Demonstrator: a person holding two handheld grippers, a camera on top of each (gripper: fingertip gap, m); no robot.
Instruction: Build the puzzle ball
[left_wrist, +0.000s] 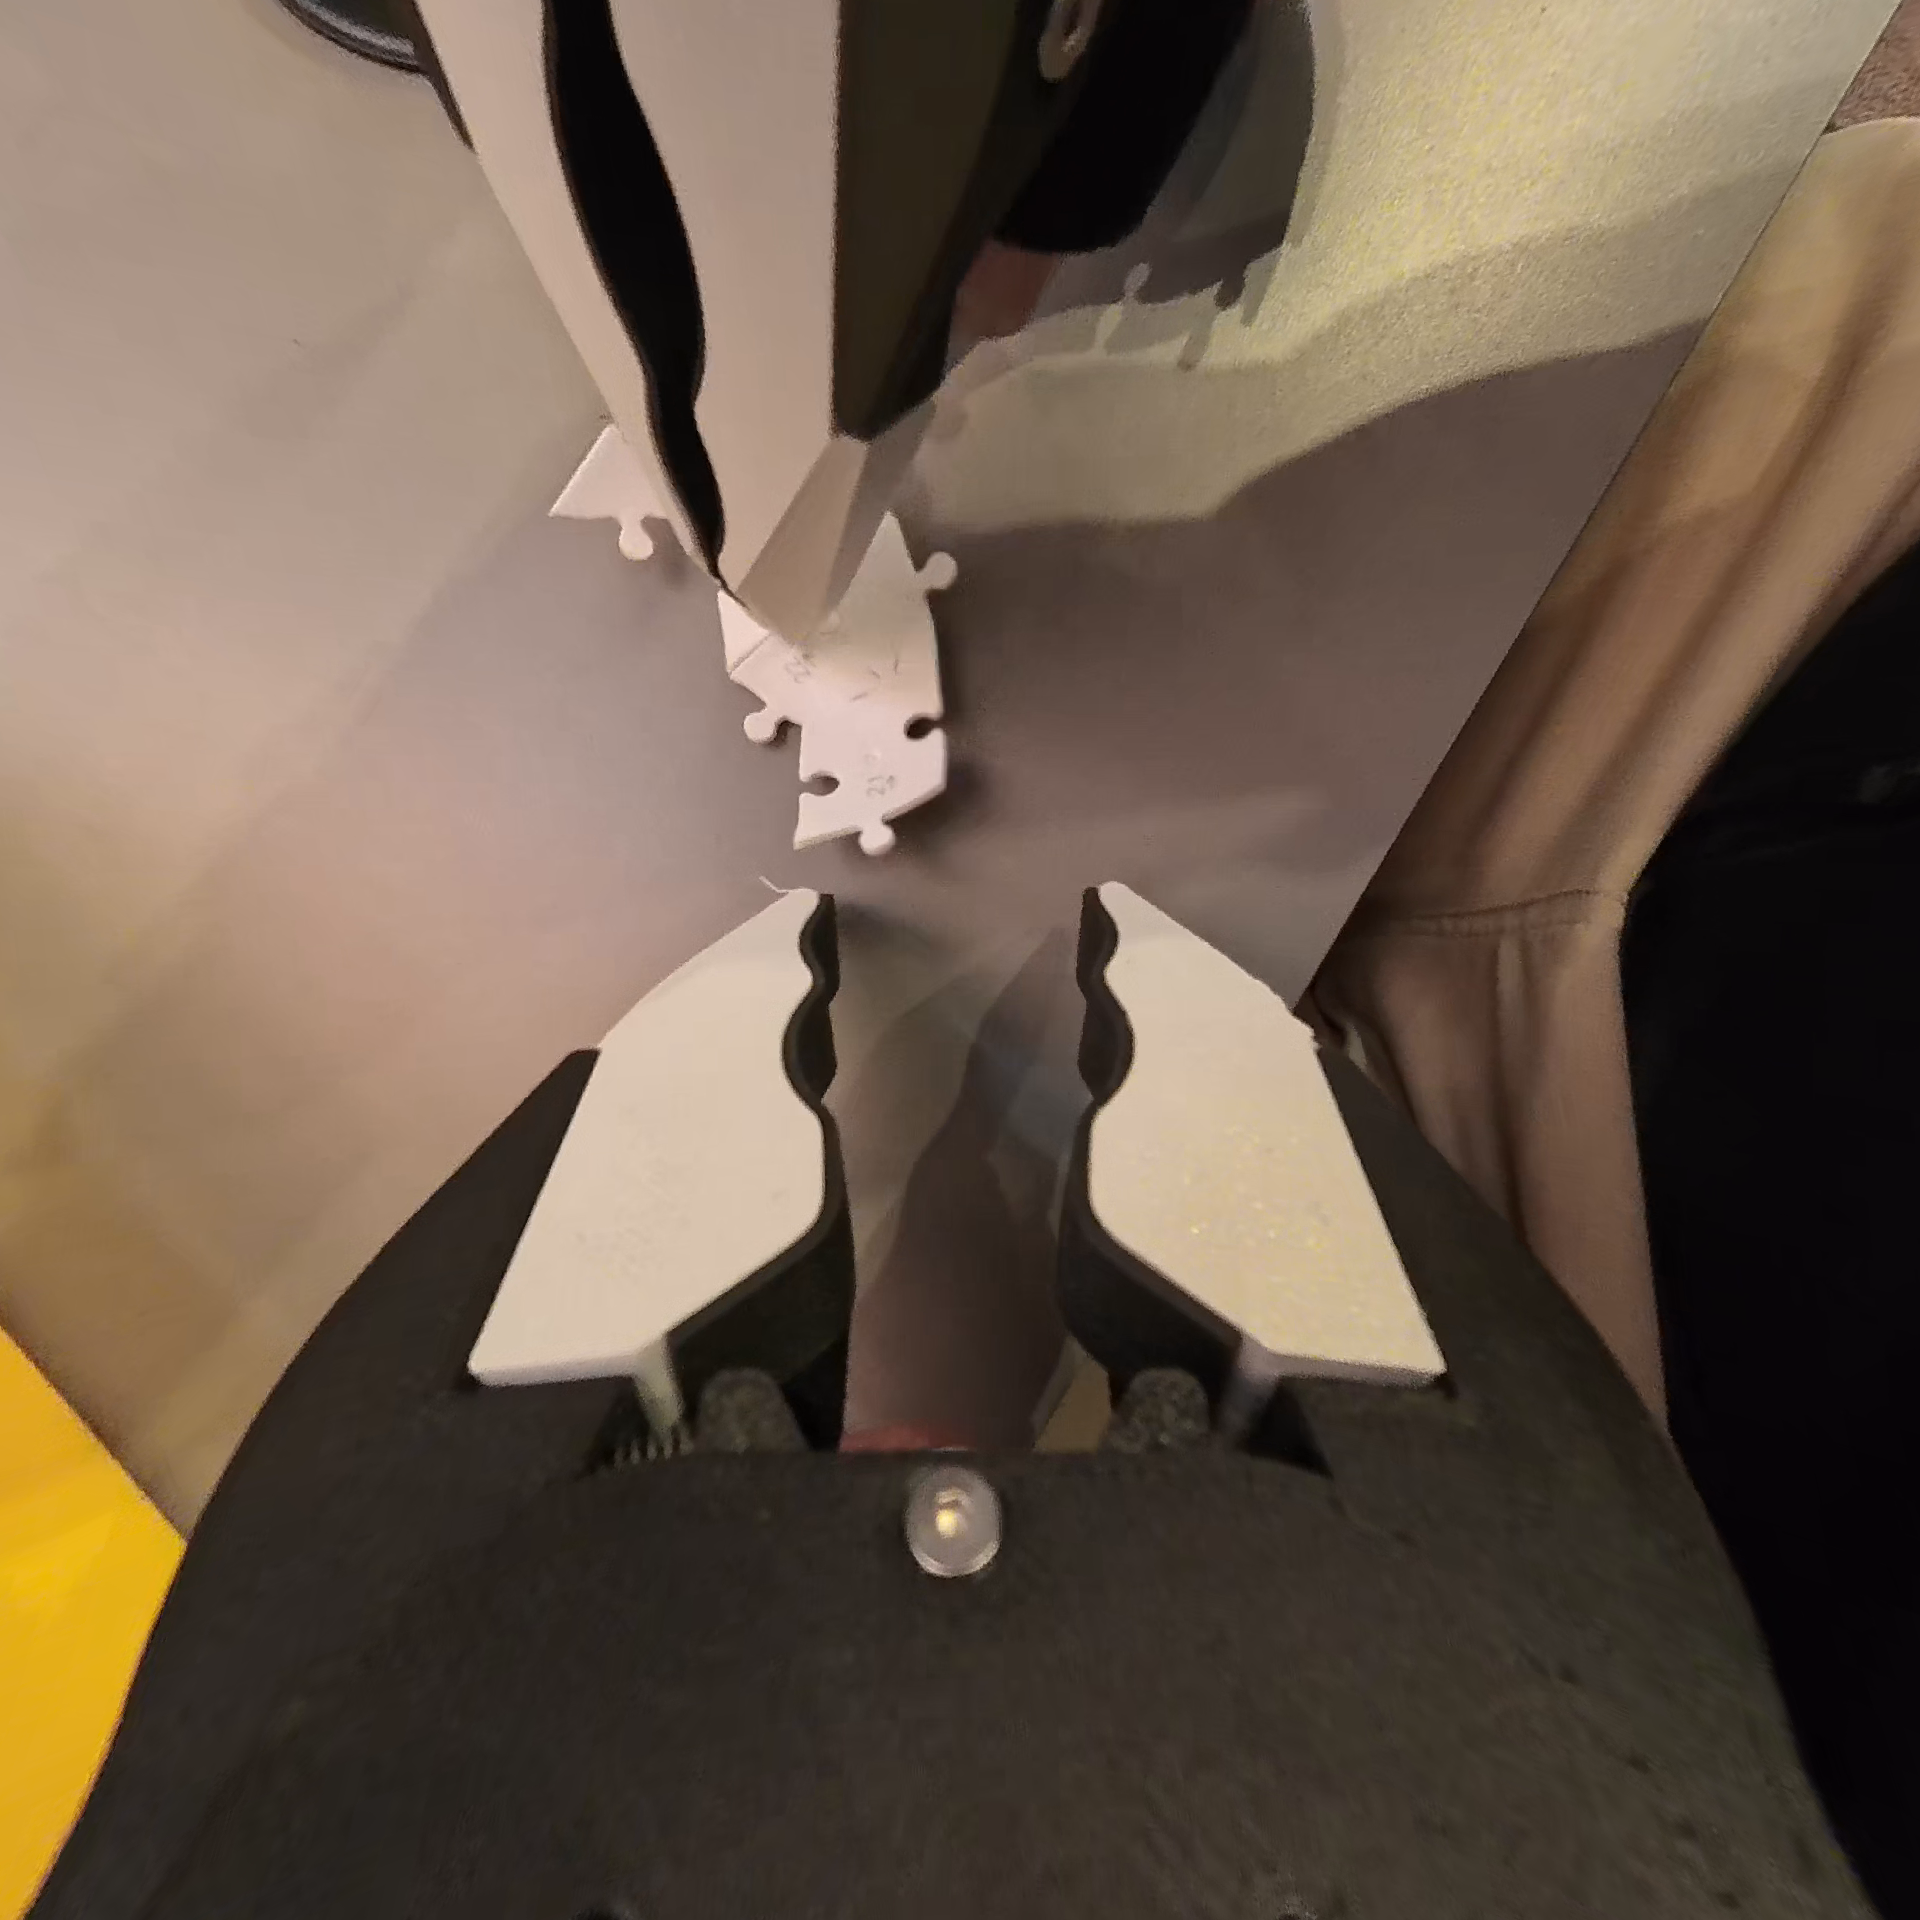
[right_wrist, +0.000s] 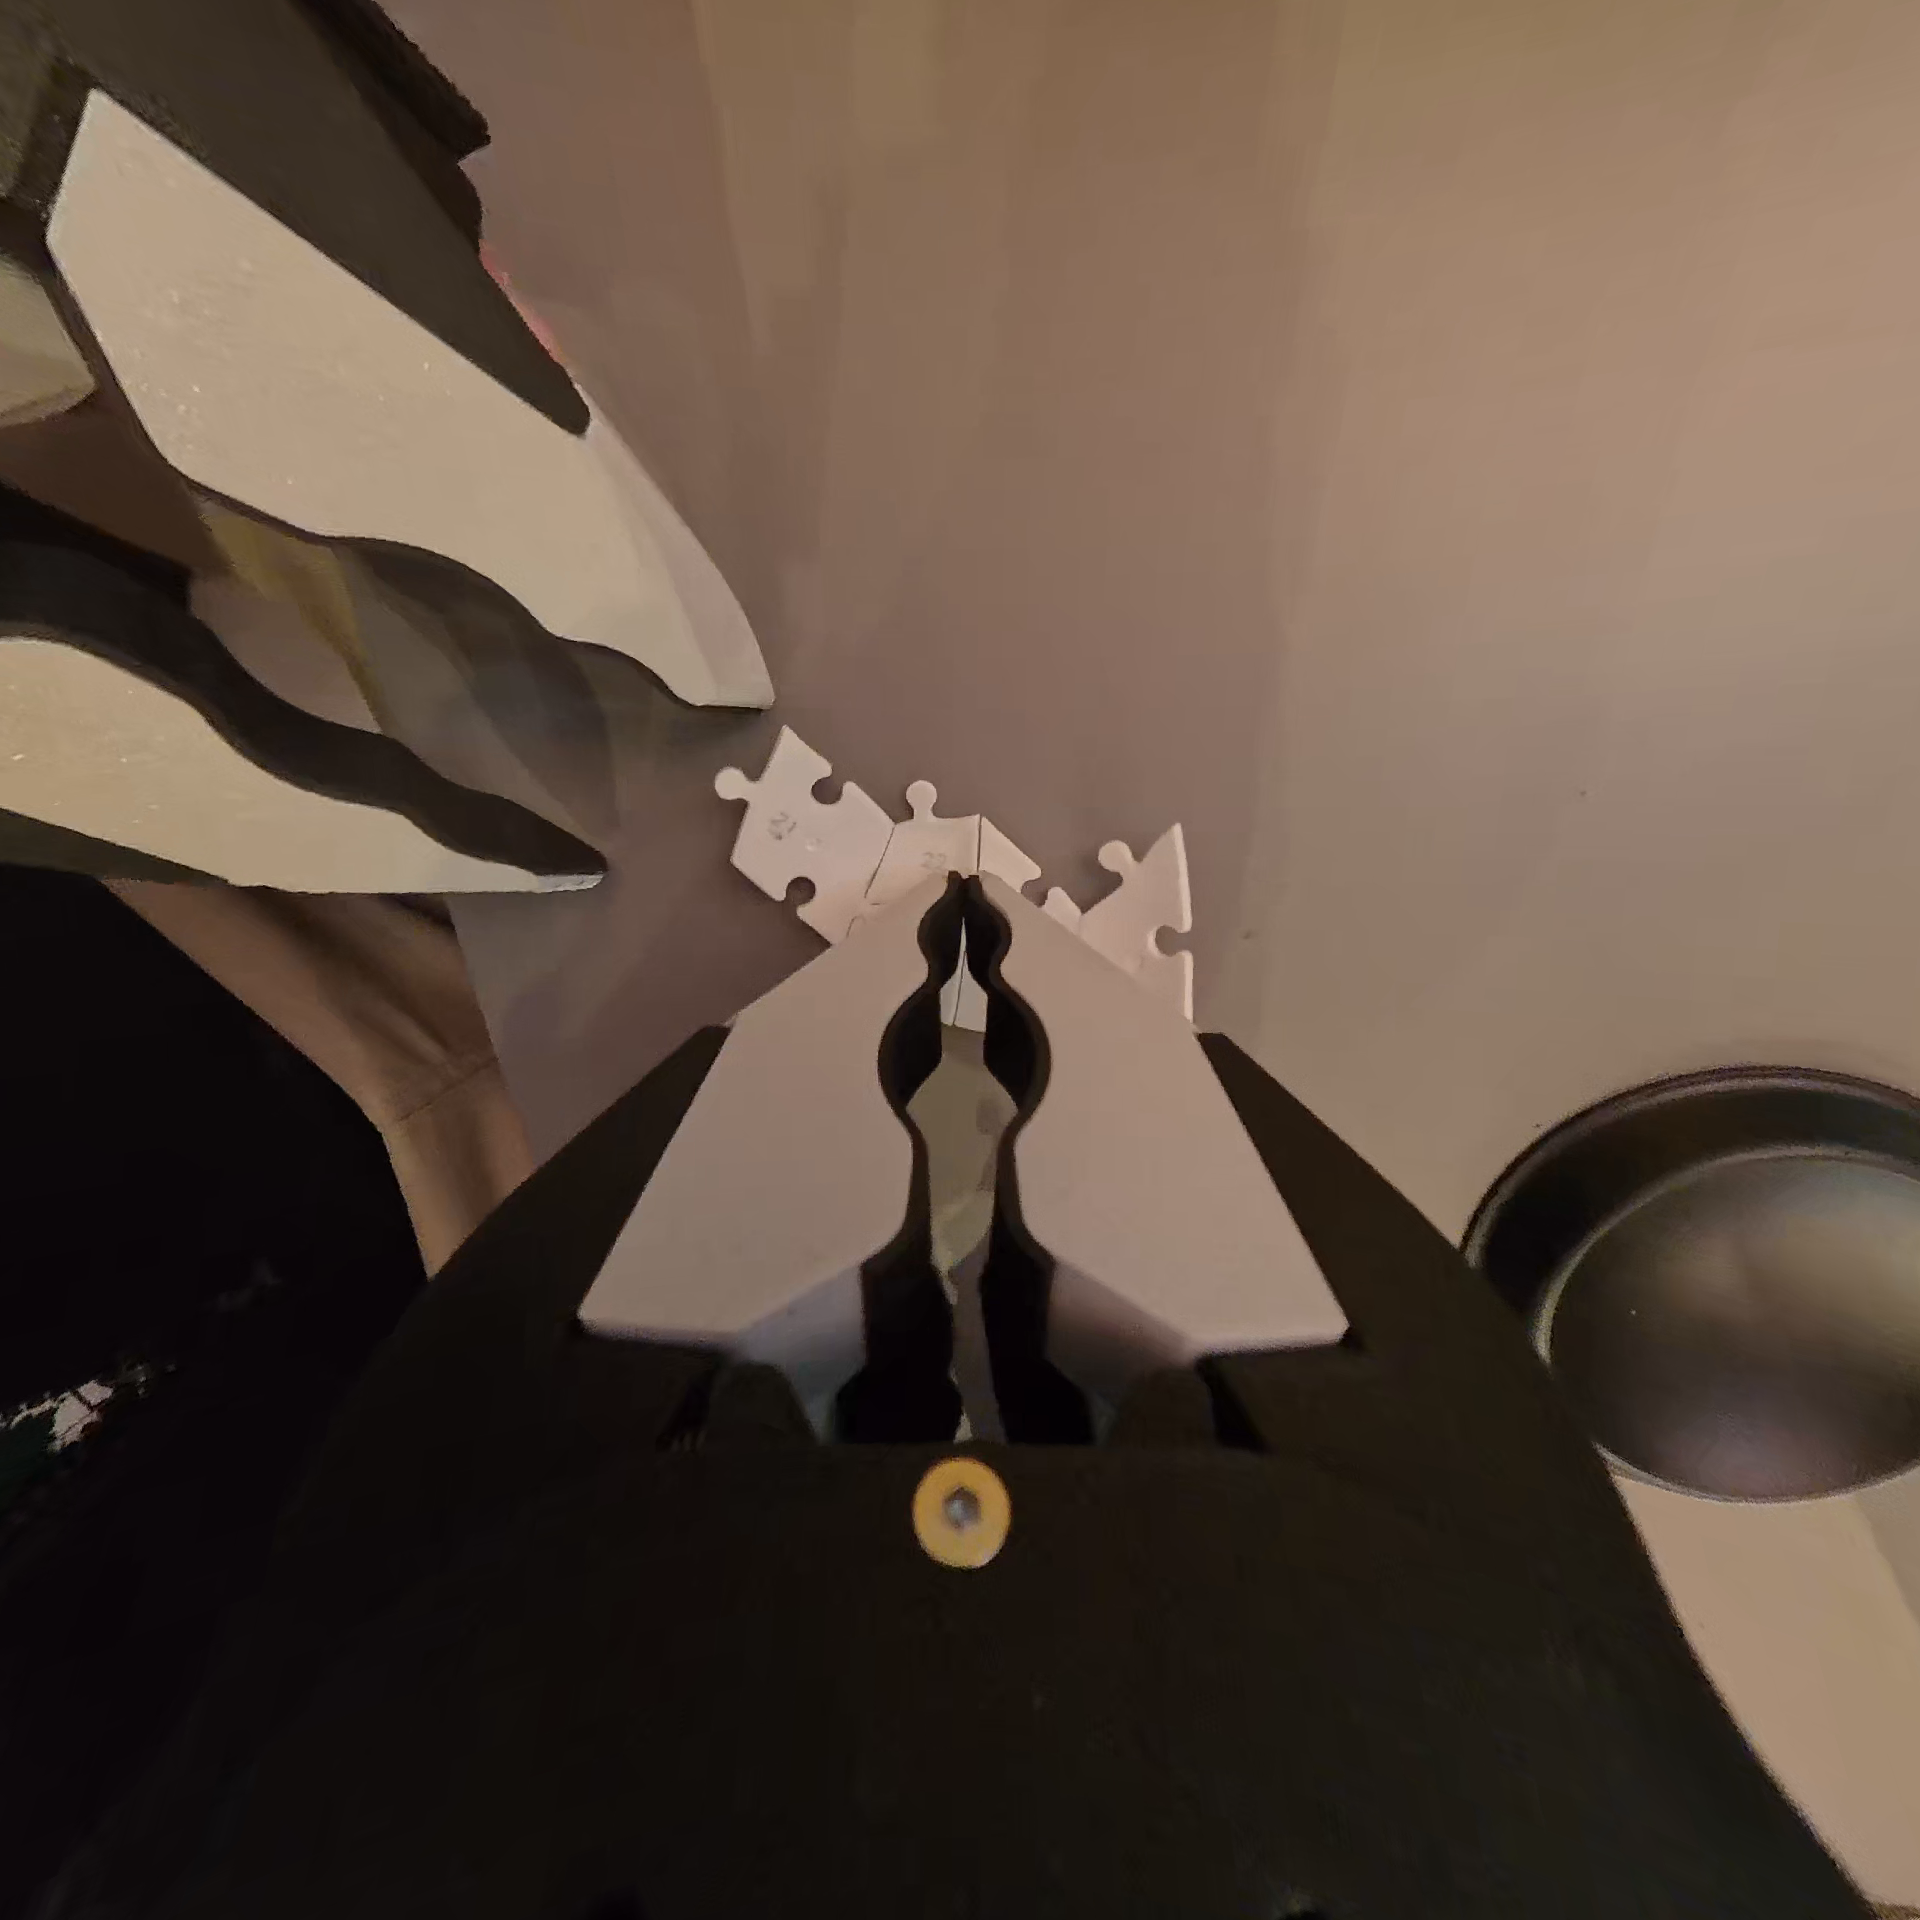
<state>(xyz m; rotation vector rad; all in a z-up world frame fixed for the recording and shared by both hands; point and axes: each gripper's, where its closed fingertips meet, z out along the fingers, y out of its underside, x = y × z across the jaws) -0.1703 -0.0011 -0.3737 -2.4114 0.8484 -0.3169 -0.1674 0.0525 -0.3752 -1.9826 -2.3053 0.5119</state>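
Note:
Several white puzzle pieces lie on the grey table. A joined strip of pieces (left_wrist: 862, 717) sits just ahead of my left gripper (left_wrist: 956, 904), which is open and empty, its fingers apart on either side of the strip's near end. My right gripper (right_wrist: 961, 885) is shut, its tips pinched at the middle of the strip (right_wrist: 821, 847). It comes down from the top of the left wrist view (left_wrist: 758, 592). A separate triangular piece (left_wrist: 608, 494) lies just beyond, partly hidden by the right gripper's fingers; it also shows in the right wrist view (right_wrist: 1148, 920). The left gripper (right_wrist: 675, 779) shows at upper left there.
A round black dish (right_wrist: 1714, 1278) stands on the table to the right of my right gripper. A person's beige sleeve (left_wrist: 1558, 727) runs along the table's right edge. A yellow object (left_wrist: 62, 1538) is at the lower left. The round black dish (right_wrist: 1714, 1278) lies around 15 cm away from my right fingertips.

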